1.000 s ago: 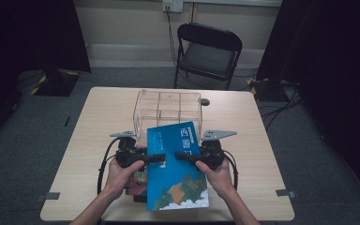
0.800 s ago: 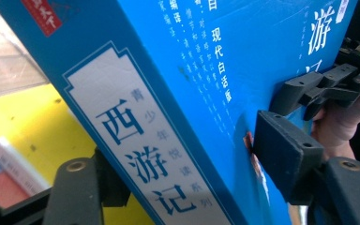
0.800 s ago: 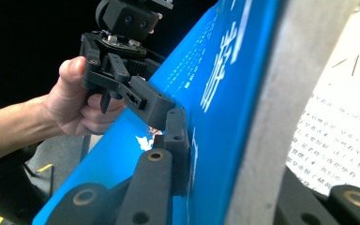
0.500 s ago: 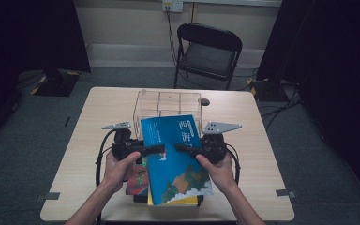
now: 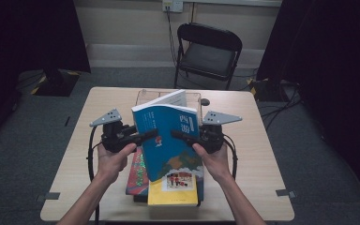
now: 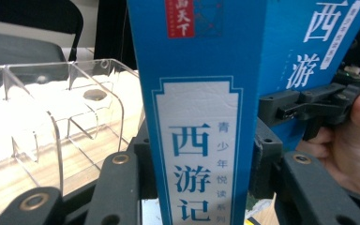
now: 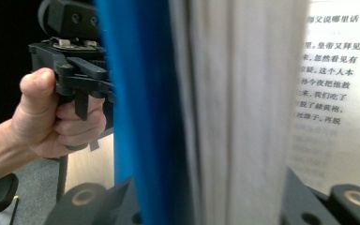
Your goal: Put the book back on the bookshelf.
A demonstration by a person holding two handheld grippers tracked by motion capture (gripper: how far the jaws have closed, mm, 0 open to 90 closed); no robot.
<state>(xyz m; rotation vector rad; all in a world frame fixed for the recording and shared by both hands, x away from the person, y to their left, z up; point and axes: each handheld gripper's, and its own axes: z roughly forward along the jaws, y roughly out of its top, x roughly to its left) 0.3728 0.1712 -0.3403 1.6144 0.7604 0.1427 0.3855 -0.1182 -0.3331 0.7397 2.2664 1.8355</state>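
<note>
Above book stack [image 5: 173, 190]: left gripper [image 5: 146, 135] and right gripper [image 5: 180, 136] clamp blue book [image 5: 168, 140]; left jaws just closed onto spine. Keep level, lift toward clear rack [image 5: 143, 97].

Both forearms reaching up from the bottom edge, level with each other. Left gripper [image 5: 150, 135] clamped on the spine side of the blue book [image 5: 168, 140], jaws just closing. Right gripper [image 5: 178, 136] clamped on its opposite edge.

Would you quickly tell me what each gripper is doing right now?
Left gripper: closed on the blue book at its spine.
Right gripper: closed on its page edge.
</note>
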